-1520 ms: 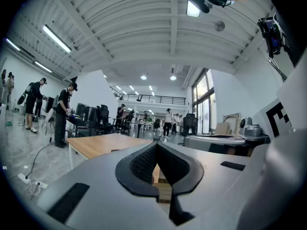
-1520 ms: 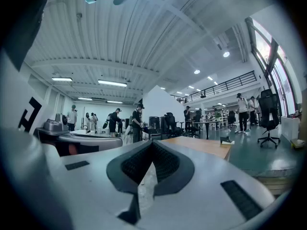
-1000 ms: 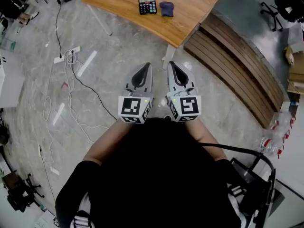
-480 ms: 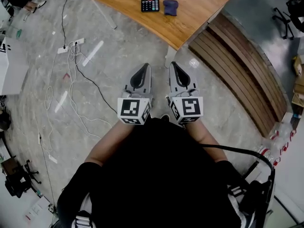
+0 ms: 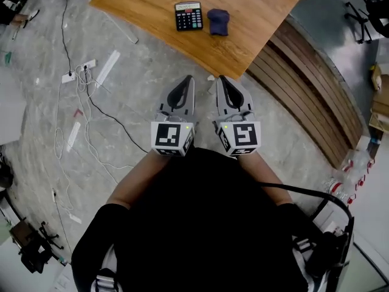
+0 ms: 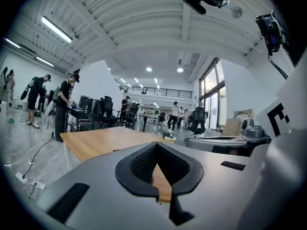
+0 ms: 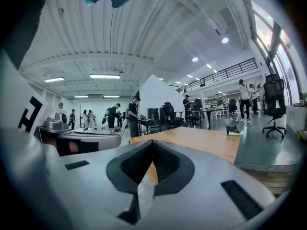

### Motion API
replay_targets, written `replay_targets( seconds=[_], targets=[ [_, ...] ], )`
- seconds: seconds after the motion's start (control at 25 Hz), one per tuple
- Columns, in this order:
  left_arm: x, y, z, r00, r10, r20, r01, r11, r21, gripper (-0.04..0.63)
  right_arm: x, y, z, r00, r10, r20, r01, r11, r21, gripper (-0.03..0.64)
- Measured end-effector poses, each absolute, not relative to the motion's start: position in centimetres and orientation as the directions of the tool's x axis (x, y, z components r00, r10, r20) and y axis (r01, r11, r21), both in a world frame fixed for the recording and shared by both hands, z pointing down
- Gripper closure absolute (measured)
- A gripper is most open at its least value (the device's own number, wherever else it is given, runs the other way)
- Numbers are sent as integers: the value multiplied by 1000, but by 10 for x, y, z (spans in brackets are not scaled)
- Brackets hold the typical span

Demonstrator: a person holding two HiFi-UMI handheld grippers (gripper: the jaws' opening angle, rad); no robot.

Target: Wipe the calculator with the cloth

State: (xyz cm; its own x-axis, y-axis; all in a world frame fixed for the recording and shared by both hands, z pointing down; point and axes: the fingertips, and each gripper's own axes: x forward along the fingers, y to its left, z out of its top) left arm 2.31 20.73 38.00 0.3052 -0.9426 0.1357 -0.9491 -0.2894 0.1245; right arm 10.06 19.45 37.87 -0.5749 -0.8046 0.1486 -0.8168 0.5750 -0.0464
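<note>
Now nearer than before, the wooden desk carries the black keypad calculator beside the crumpled dark-blue cloth; the left gripper and right gripper, closed and empty, hang short of it, wiping not yet begun.

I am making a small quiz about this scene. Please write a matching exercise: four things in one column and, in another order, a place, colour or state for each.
1 calculator
2 cloth
3 power strip
4 left gripper

A lying on the floor
B shut, empty
C dark blue, crumpled
D black, keys facing up

Pairs: 1-D; 2-C; 3-A; 4-B
</note>
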Motion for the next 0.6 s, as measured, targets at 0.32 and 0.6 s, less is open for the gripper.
replay_targets(
  seconds=[0.32, 0.6],
  targets=[
    [-25, 116, 392, 352, -921, 169, -934, -333, 132, 591, 52, 100, 387, -533, -829, 169, -845, 532, -59, 603],
    [-43, 56, 413, 323, -920, 223, -944, -297, 142, 591, 33, 35, 405, -559, -806, 193, -828, 554, -85, 603]
  ],
)
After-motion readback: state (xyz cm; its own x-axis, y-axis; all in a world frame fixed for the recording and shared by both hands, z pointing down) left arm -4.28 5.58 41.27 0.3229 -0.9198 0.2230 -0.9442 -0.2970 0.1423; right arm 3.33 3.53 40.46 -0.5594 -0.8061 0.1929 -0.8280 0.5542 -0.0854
